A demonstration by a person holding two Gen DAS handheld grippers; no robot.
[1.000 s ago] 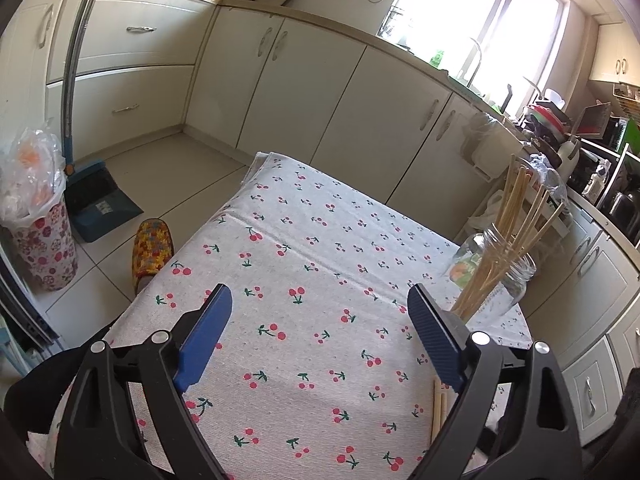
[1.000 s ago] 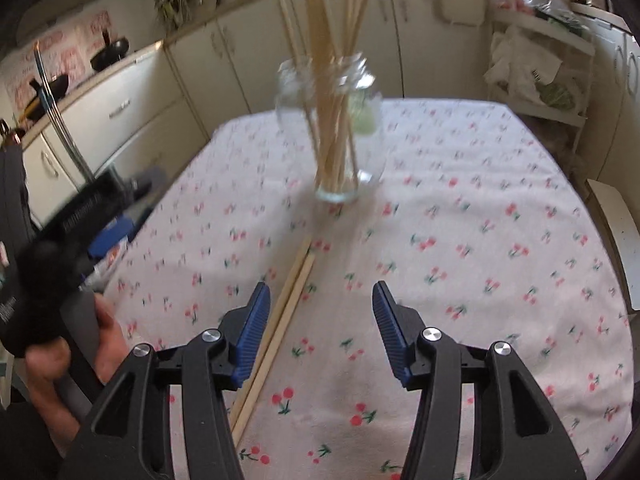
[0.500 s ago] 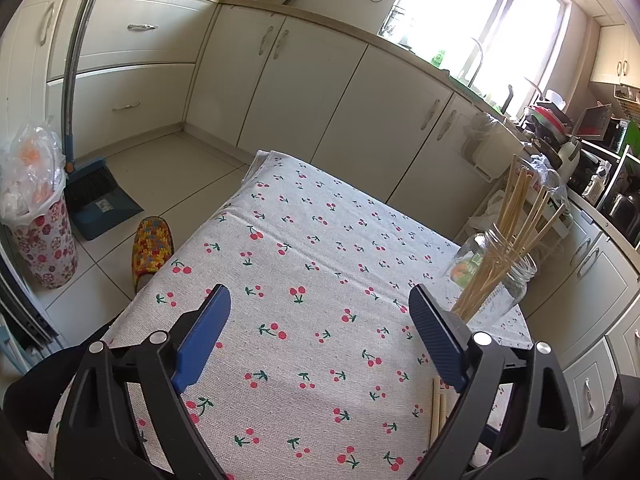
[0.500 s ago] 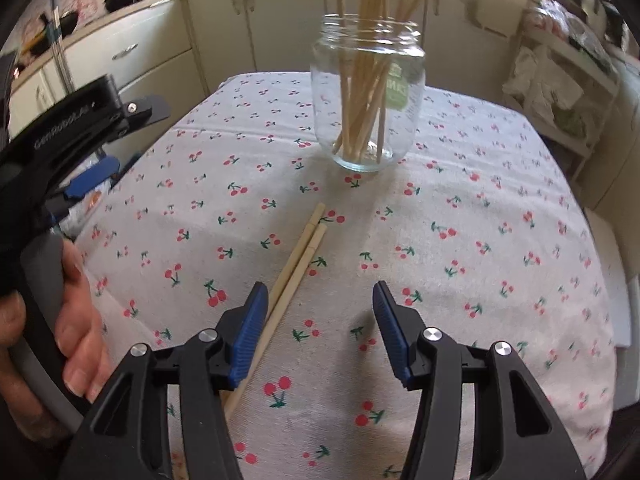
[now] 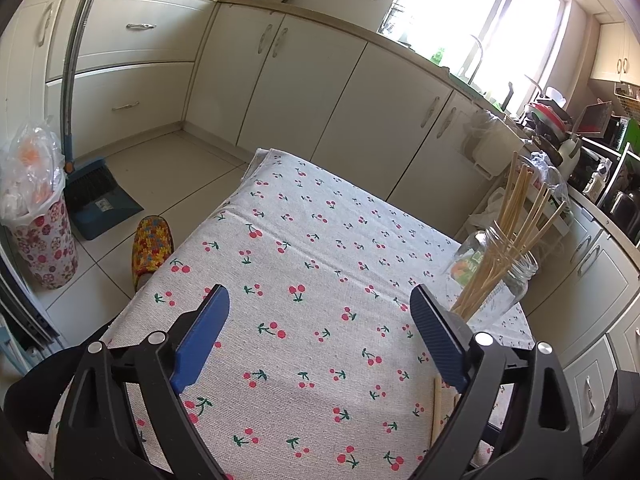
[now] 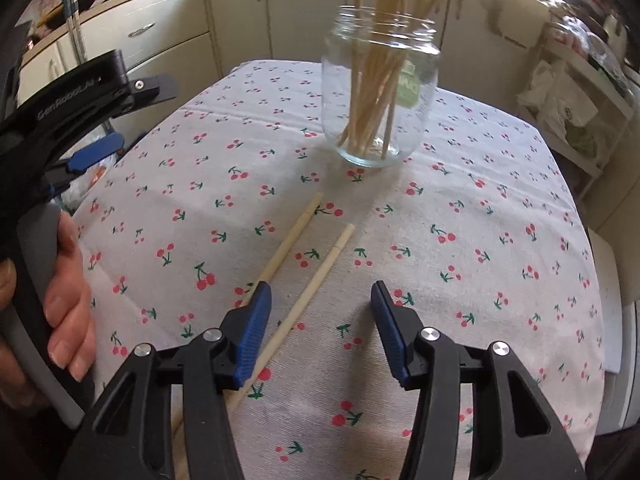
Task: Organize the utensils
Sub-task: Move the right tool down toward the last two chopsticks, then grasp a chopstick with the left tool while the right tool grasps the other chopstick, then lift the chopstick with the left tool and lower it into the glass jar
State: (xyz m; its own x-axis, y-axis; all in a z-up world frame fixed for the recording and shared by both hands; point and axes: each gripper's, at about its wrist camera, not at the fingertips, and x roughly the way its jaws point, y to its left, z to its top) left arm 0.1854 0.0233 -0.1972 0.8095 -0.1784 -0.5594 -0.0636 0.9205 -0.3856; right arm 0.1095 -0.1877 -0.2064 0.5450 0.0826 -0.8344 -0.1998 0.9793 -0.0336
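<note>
Left wrist view: left claw (image 5: 320,336) spread wide, empty, above the cherry-print surface (image 5: 304,240). Glass jar (image 5: 494,276) of chopsticks stands near the surface's far right corner, just beyond the right finger.

Right wrist view: right claw (image 6: 320,328) wide, empty. Two loose chopsticks (image 6: 316,276) lie apart on the surface; one runs between the fingers, the other passes under the left finger. Jar stands beyond.

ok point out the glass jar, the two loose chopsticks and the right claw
glass jar (image 6: 380,120), right wrist view, on its clear side wall
loose chopsticks (image 6: 320,270), right wrist view, on the right stick's shaft
right claw (image 6: 320,300), right wrist view, midway between its blue fingertips
</note>
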